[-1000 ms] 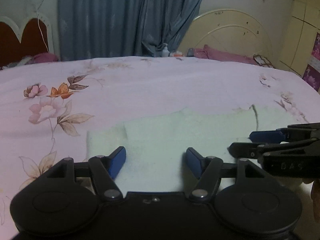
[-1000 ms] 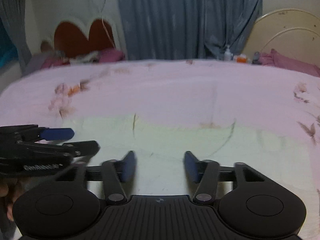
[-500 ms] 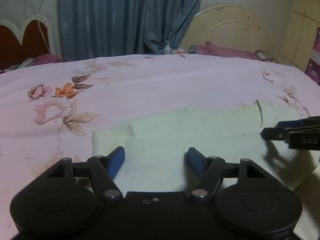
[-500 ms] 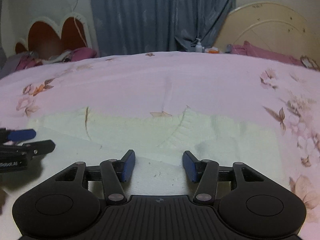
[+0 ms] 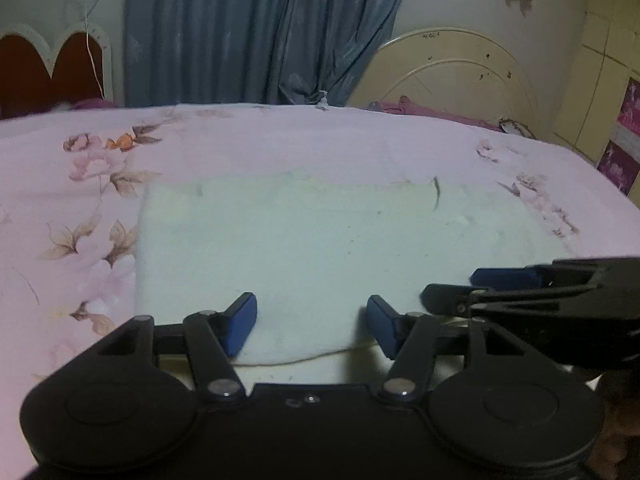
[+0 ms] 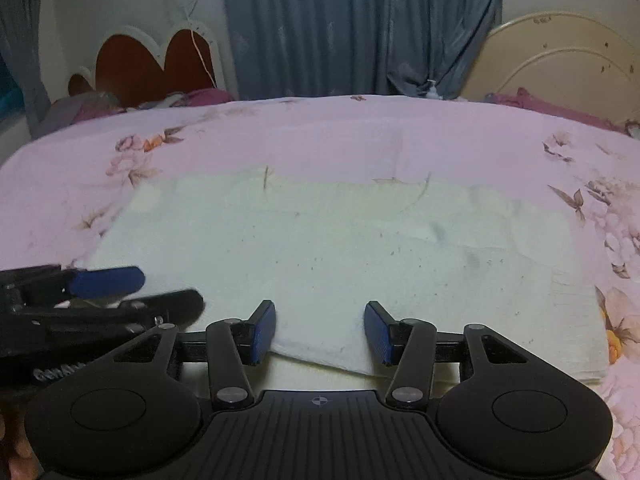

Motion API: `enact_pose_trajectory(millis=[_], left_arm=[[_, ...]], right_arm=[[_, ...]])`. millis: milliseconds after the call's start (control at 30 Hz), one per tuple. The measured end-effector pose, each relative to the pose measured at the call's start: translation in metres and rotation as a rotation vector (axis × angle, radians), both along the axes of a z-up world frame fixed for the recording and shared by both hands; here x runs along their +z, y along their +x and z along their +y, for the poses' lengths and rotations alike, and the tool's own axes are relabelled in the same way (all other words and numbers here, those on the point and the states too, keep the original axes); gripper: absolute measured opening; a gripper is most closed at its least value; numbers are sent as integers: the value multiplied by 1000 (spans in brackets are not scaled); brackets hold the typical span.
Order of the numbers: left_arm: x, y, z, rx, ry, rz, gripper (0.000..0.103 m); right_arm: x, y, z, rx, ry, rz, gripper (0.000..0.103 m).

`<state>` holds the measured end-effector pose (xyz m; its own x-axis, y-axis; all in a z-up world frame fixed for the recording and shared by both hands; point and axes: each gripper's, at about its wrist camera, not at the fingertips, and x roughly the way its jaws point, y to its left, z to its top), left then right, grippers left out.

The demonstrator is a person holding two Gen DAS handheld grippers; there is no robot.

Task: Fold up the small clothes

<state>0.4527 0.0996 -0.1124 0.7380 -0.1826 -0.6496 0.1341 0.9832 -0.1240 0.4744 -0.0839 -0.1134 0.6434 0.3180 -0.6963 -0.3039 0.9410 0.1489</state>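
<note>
a pale knitted garment (image 5: 320,240) is spread flat on the floral bedsheet (image 5: 80,200). the left gripper (image 5: 310,326), its jaws apart but just narrowed, and the right gripper (image 6: 320,330), jaws apart, are poised empty at its near hem; a pinch of that hem is called for next.

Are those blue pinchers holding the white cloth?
No. Both the left hand-held gripper and right hand-held gripper stand open over the near edge of the pale fuzzy cloth, holding nothing.
</note>
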Motion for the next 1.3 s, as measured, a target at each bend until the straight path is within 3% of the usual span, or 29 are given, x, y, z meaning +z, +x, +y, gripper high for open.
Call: enact_pose_trajectory(millis=[133,267,400,500,533,567,600,733,767,833,933,1033,1100,1300], left_arm=[[2,-7,8,0,44,-5,59],[-3,-20,25,-17,83,-7,60],[-2,-21,24,-23,97,-1,60],[6,-17,24,8,68,-4,58],[8,-15,25,12,65,-16,58],[10,-11,24,13,67,-22,58],[10,-6,24,11,71,-20,58],[4,17,27,20,92,-11,60],[-1,22,30,24,91,12,65],[-3,26,36,35,64,22,66],[7,22,36,44,71,3,60],[0,20,37,42,65,17,61],[-4,19,34,37,85,6,62],[-2,22,35,26,94,15,64]], right_arm=[[0,-3,-10,16,-73,-23,50],[-4,-9,-62,-126,-175,-18,50],[-6,-10,-101,-199,-148,9,50],[-1,-8,-102,-193,-128,5,50],[4,-7,-101,-195,-120,-15,44],[7,-5,-102,-198,-107,-30,32],[11,2,-101,-205,-97,-39,29],[11,29,-102,-218,-83,-48,29],[7,35,-104,-221,-94,-36,29],[-8,48,-112,-257,-119,21,29],[0,49,-116,-260,-114,31,29],[11,39,-115,-247,-81,-28,29],[-7,45,-109,-236,-132,44,29],[2,37,-110,-238,-126,21,29]])
